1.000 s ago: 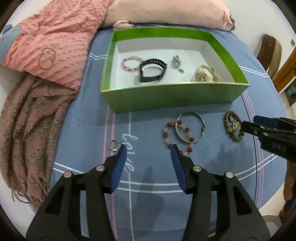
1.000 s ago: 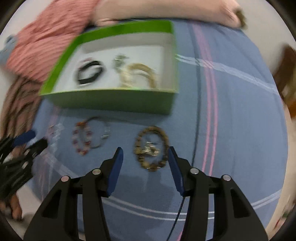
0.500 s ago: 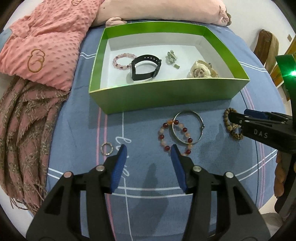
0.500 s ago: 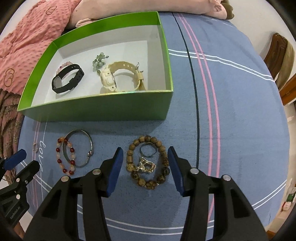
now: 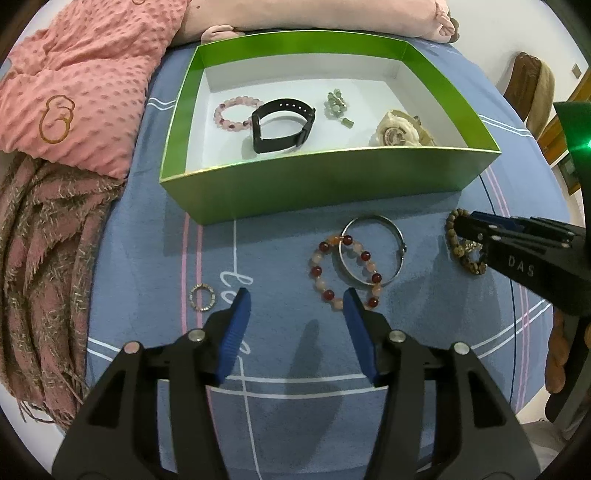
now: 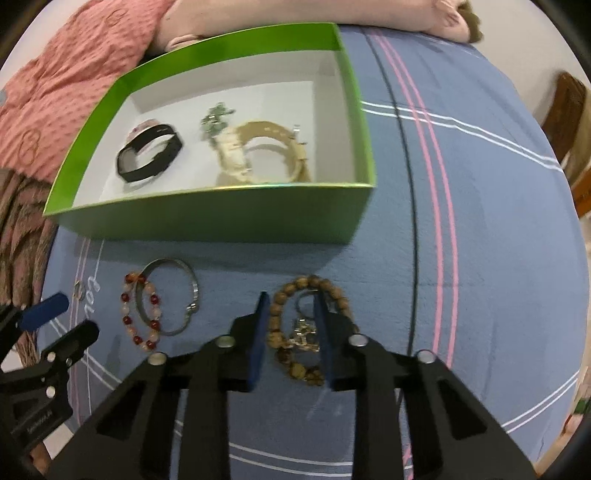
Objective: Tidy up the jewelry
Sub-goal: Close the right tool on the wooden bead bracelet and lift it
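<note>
A green box (image 5: 332, 184) (image 6: 207, 218) holds a black watch (image 5: 282, 125), a pink bead bracelet (image 5: 236, 112), a green trinket (image 5: 336, 105) and a cream watch (image 6: 258, 155). In front of it on the blue cloth lie a red bead bracelet (image 5: 343, 271), a silver bangle (image 5: 373, 254), a small ring (image 5: 202, 296) and a brown bead bracelet (image 6: 310, 328) with a gold charm. My right gripper (image 6: 290, 325) is down over the brown bracelet, its jaws half closed around the left part and the charm. My left gripper (image 5: 295, 317) is open and empty above the cloth.
A pink dotted blanket (image 5: 81, 85) and a fringed brown scarf (image 5: 40, 258) lie at the left. A pink pillow (image 5: 314, 14) lies behind the box. A wooden chair (image 5: 528, 92) stands at the far right.
My right gripper has moved forward and down onto the brown bracelet and its jaws have narrowed. My left gripper has shifted a little to the left.
</note>
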